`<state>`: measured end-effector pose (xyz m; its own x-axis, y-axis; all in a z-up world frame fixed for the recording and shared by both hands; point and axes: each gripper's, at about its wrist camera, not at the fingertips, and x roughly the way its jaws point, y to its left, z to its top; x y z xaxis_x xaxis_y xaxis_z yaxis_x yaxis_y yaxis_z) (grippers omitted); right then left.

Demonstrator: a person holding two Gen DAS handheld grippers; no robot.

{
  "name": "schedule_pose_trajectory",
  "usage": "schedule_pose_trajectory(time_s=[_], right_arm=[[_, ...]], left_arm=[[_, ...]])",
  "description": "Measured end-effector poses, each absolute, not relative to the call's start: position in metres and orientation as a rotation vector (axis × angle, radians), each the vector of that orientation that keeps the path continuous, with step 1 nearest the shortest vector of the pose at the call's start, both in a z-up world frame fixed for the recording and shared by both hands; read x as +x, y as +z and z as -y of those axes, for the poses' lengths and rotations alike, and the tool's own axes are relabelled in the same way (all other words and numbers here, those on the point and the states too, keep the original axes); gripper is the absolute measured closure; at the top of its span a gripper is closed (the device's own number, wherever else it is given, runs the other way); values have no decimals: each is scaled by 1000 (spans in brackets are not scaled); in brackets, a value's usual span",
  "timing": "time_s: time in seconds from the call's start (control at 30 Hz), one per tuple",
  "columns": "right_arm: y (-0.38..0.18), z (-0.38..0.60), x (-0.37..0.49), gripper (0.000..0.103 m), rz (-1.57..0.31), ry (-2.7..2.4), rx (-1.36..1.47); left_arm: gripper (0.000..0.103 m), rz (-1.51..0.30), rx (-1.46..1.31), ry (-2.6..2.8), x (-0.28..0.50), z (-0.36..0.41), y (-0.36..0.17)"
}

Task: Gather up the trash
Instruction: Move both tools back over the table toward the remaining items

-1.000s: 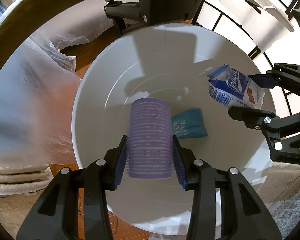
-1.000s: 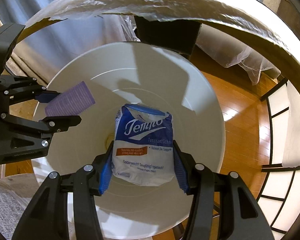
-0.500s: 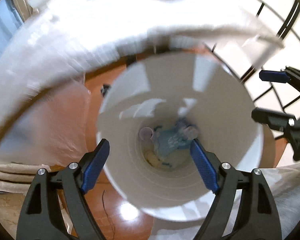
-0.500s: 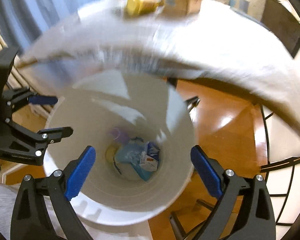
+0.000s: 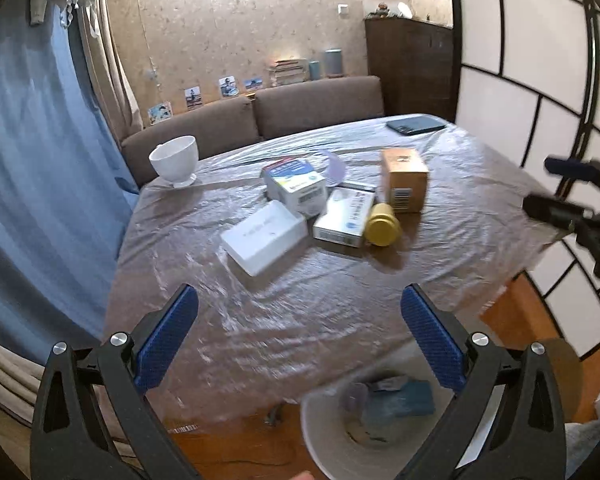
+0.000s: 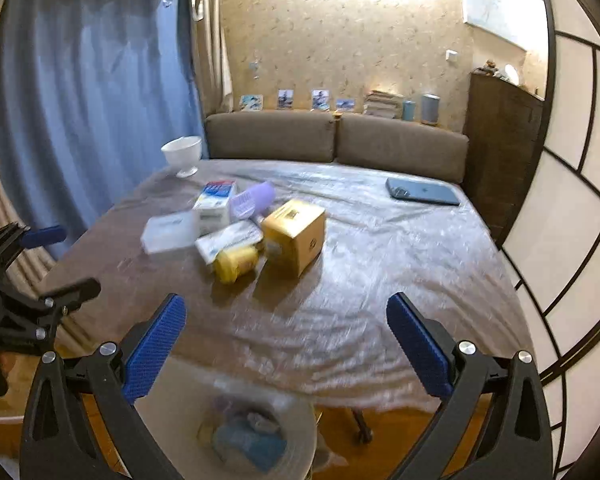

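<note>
Two sets of jaws are mine, and nothing sits between either pair. My left gripper (image 5: pixel 300 324) is opening, its blue pads (image 5: pixel 166 334) spread wide over the near edge of the table (image 5: pixel 480 200). My right gripper (image 6: pixel 286 338) is opening too, with only the plastic-covered tabletop showing in the gap.

Below me, just off the table's near edge, stands the white bin (image 5: pixel 324 436) on the wooden floor. Trash lies in its bottom: a teal wrapper (image 5: pixel 410 398) and some pale crumpled pieces, too blurred to name.

More trash sits in a cluster near the middle of the table. A flat white box (image 5: pixel 264 236) lies nearest my left side. Behind it is a white and blue carton (image 5: pixel 296 186), with a purple cup (image 6: pixel 254 198) on its side just beyond it. A long white pack (image 5: pixel 346 220) lies between the carton and a yellow container (image 5: pixel 382 224) tipped on its side. An orange-brown box (image 5: pixel 404 180) stands upright, touching or just beside the yellow container.

Well apart from these, a white bowl (image 5: pixel 176 160) stands at the far left corner, and a dark phone (image 5: pixel 416 125) lies flat at the far right edge. A brown sofa (image 6: pixel 336 140) runs behind the table.
</note>
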<state>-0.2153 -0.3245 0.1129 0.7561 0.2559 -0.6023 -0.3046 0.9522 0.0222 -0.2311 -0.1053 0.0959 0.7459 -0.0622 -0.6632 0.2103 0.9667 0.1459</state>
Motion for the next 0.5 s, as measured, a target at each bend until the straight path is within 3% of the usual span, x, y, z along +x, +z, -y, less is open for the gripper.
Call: schedule_pose_trajectory(time_s=[0.23,0.5], right_arm=[[92,293,-183,4,-704,460,-80],[62,255,-157,4,-755,544,-168]], left_arm=[[1,-718,300,-137,-198,100,90],[1,-856,56,-255,-142,65,73]])
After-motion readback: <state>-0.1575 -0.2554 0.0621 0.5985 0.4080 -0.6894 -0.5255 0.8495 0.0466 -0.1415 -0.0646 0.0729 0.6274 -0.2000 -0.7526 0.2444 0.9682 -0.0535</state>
